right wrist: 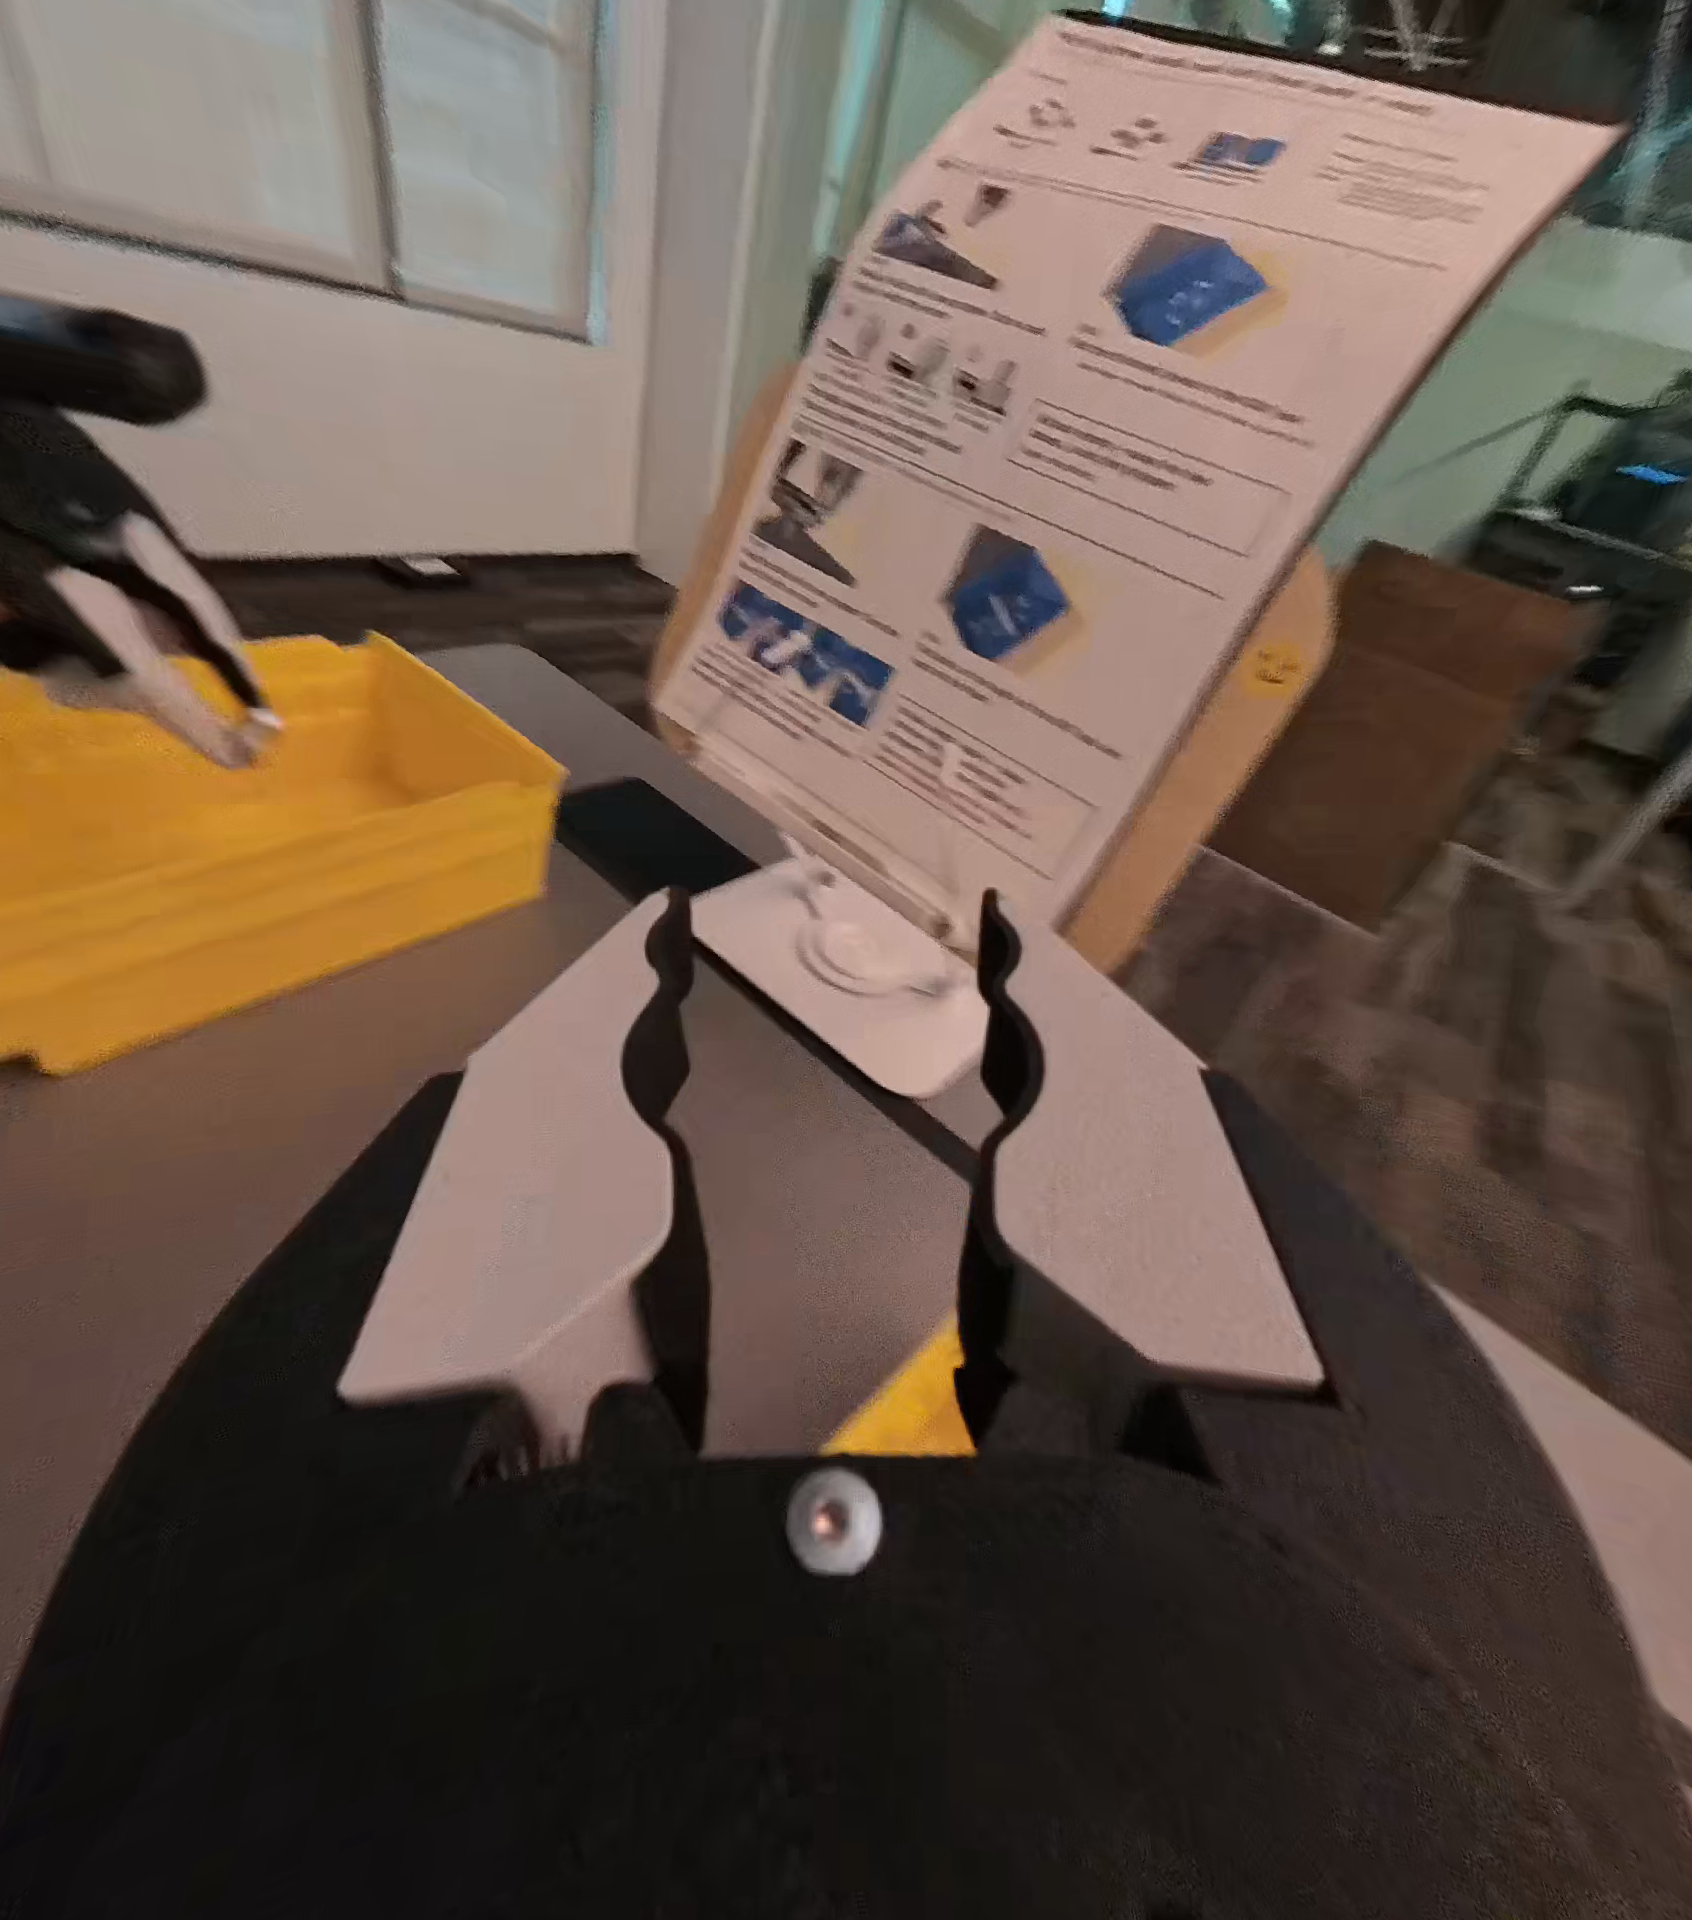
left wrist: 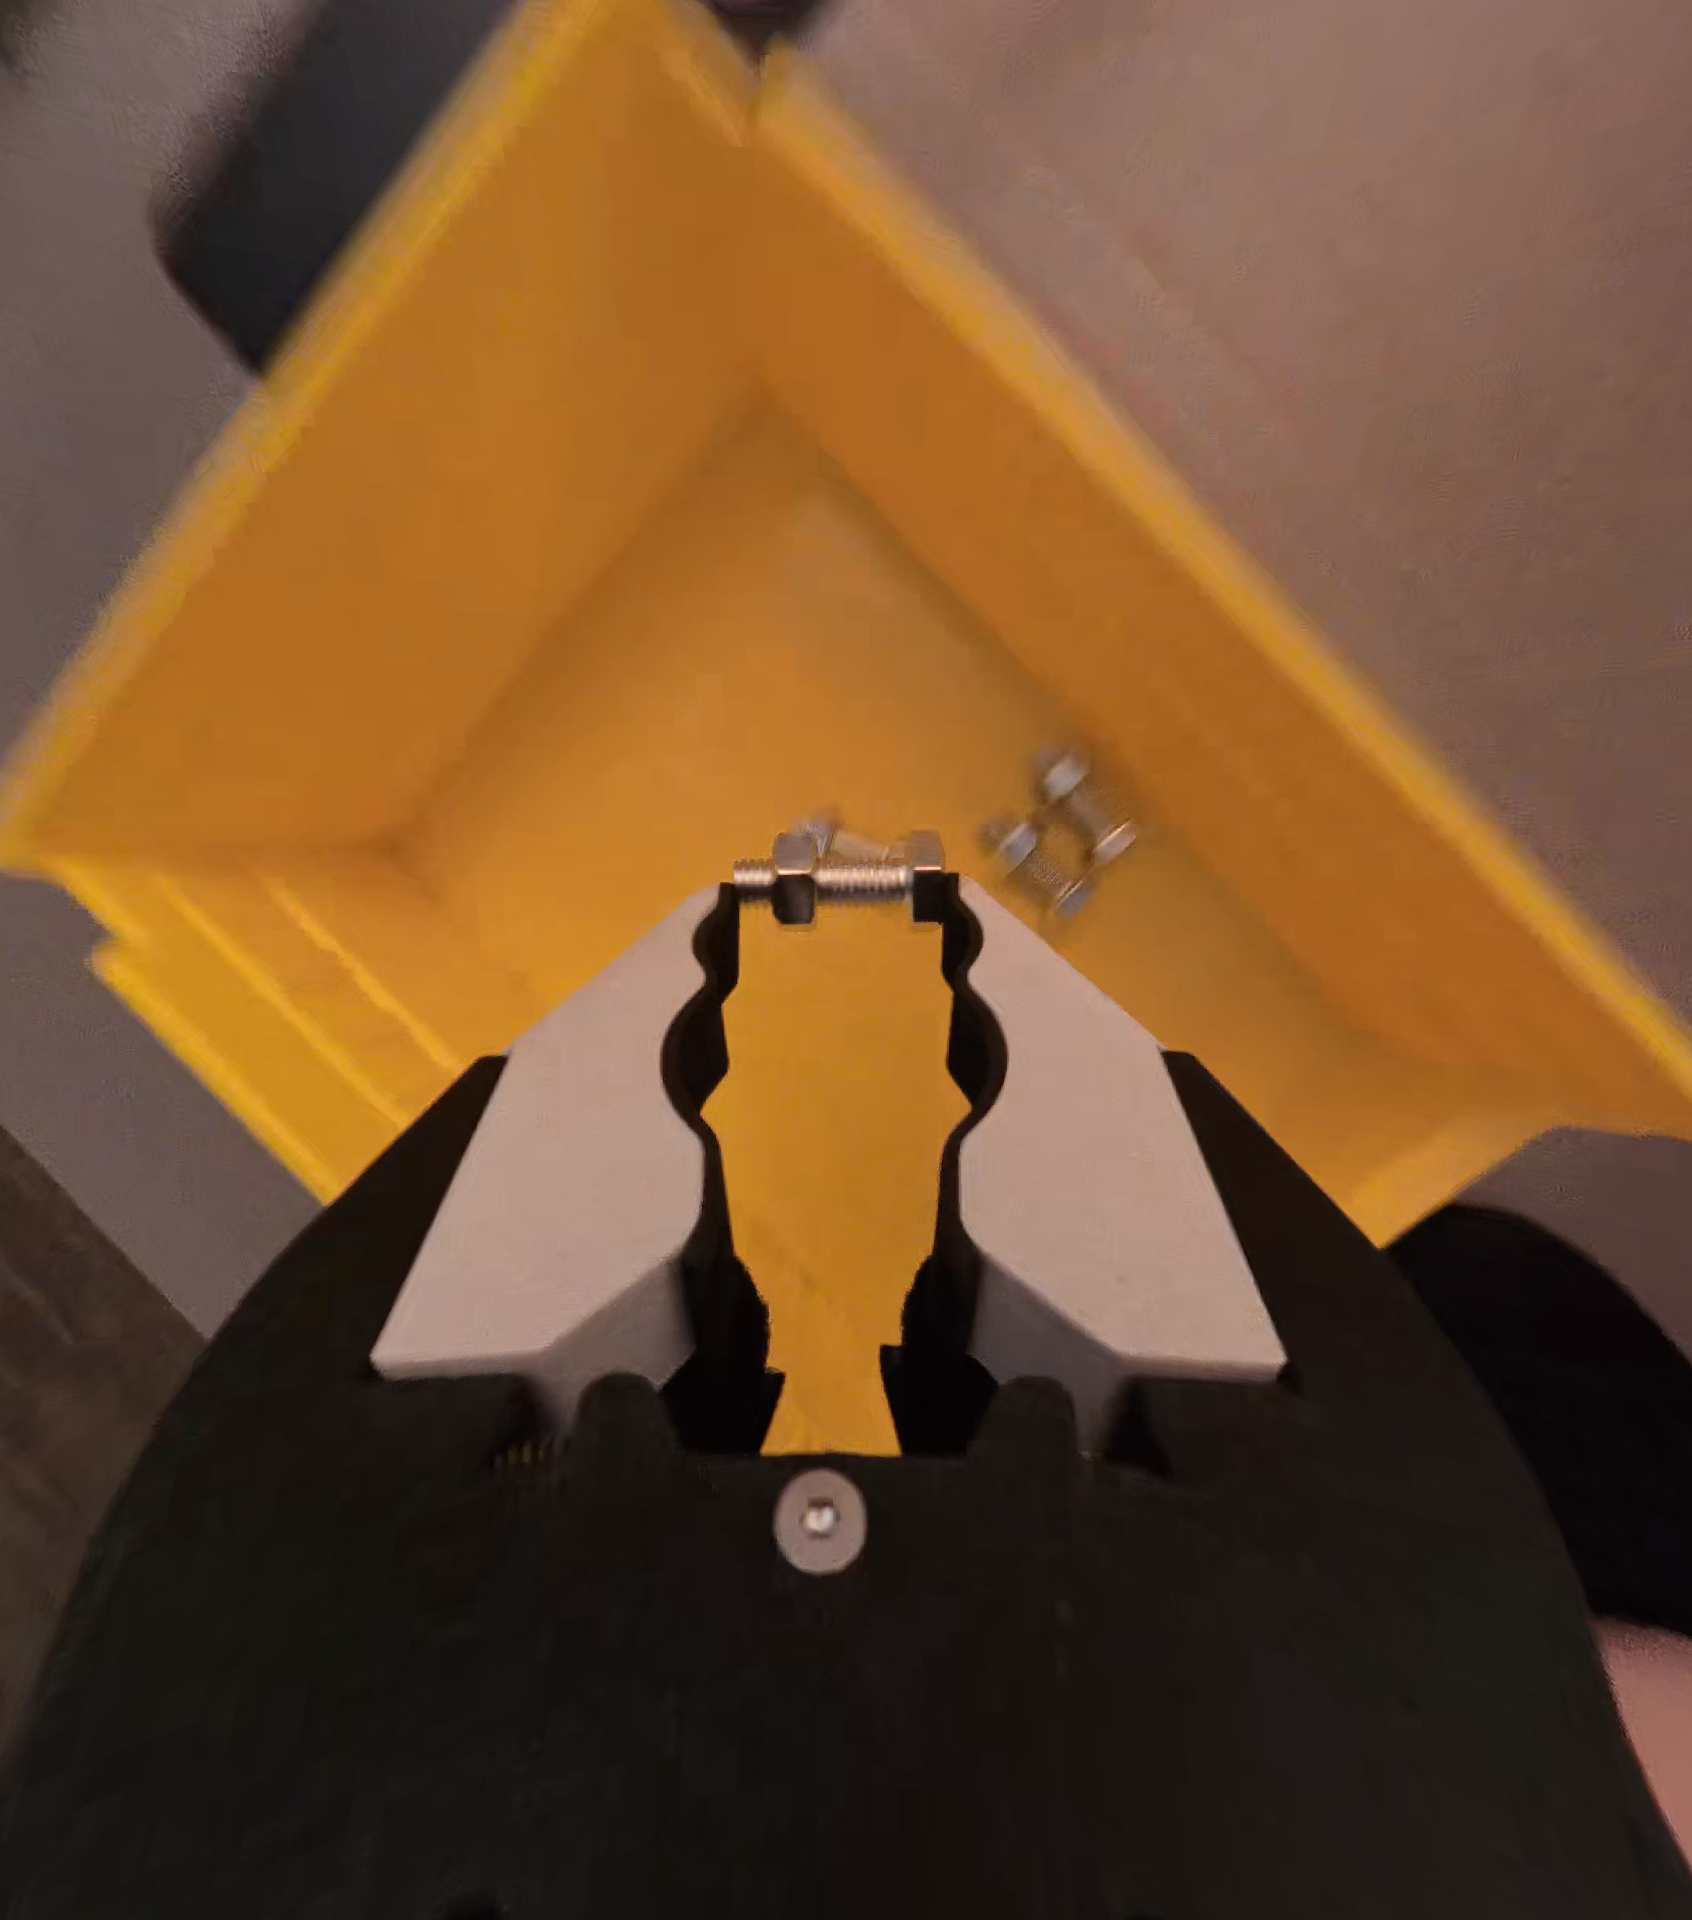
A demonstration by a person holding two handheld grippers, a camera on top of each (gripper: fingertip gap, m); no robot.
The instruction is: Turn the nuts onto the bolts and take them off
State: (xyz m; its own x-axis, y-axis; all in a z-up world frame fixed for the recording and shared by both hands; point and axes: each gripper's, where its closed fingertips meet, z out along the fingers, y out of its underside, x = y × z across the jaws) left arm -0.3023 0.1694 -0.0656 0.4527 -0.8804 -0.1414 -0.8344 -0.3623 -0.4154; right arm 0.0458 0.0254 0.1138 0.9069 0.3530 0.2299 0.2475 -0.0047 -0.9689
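My left gripper [left wrist: 840, 896] is shut on a silver bolt with a nut on its thread [left wrist: 837, 883], held lengthwise between the fingertips above the yellow bin [left wrist: 509, 582]. More bolts with nuts [left wrist: 1060, 836] lie on the bin floor to the right, and another lies just behind the held one. In the right wrist view the left gripper [right wrist: 244, 732] reaches down into the yellow bin [right wrist: 229, 883] at the left. My right gripper [right wrist: 834, 925] is open and empty, held above the grey table [right wrist: 198, 1174], away from the bin.
A printed instruction sheet [right wrist: 1060, 468] stands on a white base [right wrist: 852, 977] at the table's far edge. A black flat object [right wrist: 644, 831] lies beside the bin. A second yellow piece [right wrist: 909, 1403] shows under my right gripper. A cardboard box [right wrist: 1393, 727] stands on the floor beyond. Spacing between my two grippers at the tips: around 40 cm.
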